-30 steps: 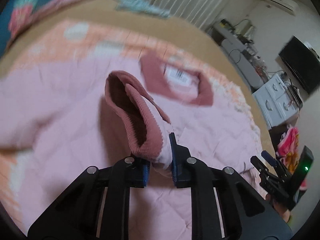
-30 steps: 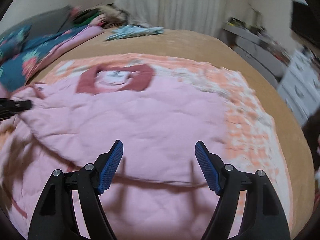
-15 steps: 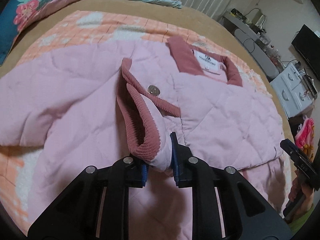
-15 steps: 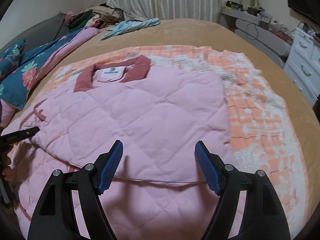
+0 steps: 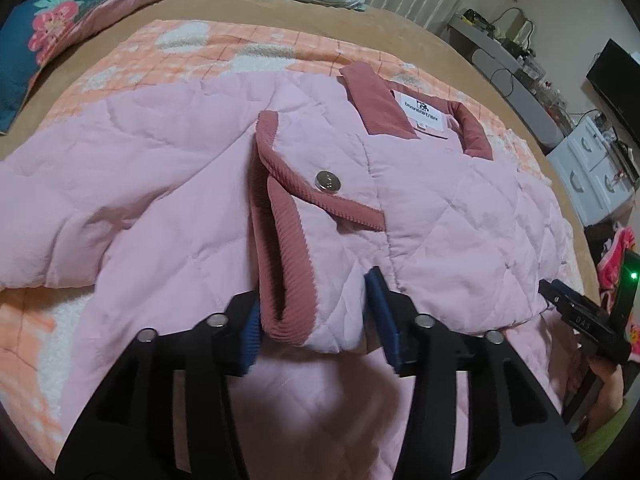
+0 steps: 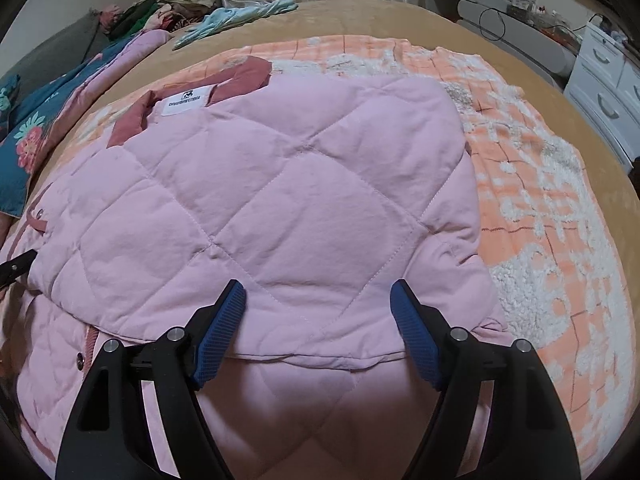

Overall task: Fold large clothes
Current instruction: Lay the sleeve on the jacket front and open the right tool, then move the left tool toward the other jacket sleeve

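Between our left gripper's (image 5: 316, 320) spread jaws, we are resting the sleeve cuff (image 5: 288, 280) lengthwise toward the collar (image 5: 380, 108); our right gripper (image 6: 320, 332) gapes empty.

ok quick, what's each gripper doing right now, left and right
Left gripper: open, sleeve cuff lying loose between its fingers.
Right gripper: open, holding nothing, above the pink jacket.

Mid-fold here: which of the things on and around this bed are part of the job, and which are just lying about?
Part of the job:
pink jacket
sleeve cuff, lying between the fingers of the open left claw
right claw, open over the jacket's folded edge

Just lying about:
orange blanket
light blue garment
floral quilt
white drawers
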`<state>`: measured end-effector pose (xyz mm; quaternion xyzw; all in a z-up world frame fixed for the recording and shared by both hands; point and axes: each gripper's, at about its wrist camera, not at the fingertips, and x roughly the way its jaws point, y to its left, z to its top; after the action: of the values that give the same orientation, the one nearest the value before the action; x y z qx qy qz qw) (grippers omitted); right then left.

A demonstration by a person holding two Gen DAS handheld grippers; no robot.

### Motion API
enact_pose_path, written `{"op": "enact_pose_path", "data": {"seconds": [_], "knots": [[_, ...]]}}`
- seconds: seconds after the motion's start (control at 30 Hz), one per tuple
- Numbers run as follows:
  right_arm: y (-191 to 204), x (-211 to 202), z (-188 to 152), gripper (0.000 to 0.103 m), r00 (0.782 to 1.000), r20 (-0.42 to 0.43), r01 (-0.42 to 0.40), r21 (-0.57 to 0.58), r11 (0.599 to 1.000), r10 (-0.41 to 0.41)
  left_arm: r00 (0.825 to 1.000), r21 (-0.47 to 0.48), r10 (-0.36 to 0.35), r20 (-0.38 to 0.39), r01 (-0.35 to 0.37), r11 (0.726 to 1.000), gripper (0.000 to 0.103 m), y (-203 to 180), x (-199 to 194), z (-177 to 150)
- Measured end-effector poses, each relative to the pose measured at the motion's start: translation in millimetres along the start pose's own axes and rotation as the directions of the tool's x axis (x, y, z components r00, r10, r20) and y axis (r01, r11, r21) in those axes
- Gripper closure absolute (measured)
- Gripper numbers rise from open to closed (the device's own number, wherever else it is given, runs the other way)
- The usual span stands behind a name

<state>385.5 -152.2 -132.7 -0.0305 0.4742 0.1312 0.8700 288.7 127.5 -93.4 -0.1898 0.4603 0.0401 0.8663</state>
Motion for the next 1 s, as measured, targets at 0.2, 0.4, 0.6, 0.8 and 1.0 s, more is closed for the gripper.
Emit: {"op": "enact_pose_path", "data": {"seconds": [0.2, 0.4, 0.6, 0.8, 1.0], "knots": [[2, -4, 1, 0.019, 1.0, 0.021, -0.018, 0.009, 1.0, 0.017, 1.0, -0.006, 0.0, 0.002, 0.0, 1.0, 0.035, 9, -19, -2], [12, -8, 3, 0.009, 1.0, 0.027, 0.0, -0.002, 1.0, 0.0, 1.0, -0.03, -0.005, 0.007, 0.005, 1.0, 0.013, 23, -36, -7], [12, -17, 4, 0.007, 0.999, 0.051, -0.01, 0.014, 1.0, 0.009, 1.0, -0.07, -0.001, 0.025, 0.003, 0.998, 0.009, 41, -52, -11], [26, -31, 6, 0.006, 0.995, 0.092, -0.047, 0.003, 0.999, 0.047, 0.999, -0.106, 0.025, 0.035, -0.021, 0.994, 0.009, 63, -66, -16], [60, -48, 6, 0.006, 0.99, 0.116, -0.073, -0.061, 0.995, 0.079, 0.996, -0.123, 0.059, 0.06, -0.051, 0.991, 0.009, 83, -83, -22]]}}
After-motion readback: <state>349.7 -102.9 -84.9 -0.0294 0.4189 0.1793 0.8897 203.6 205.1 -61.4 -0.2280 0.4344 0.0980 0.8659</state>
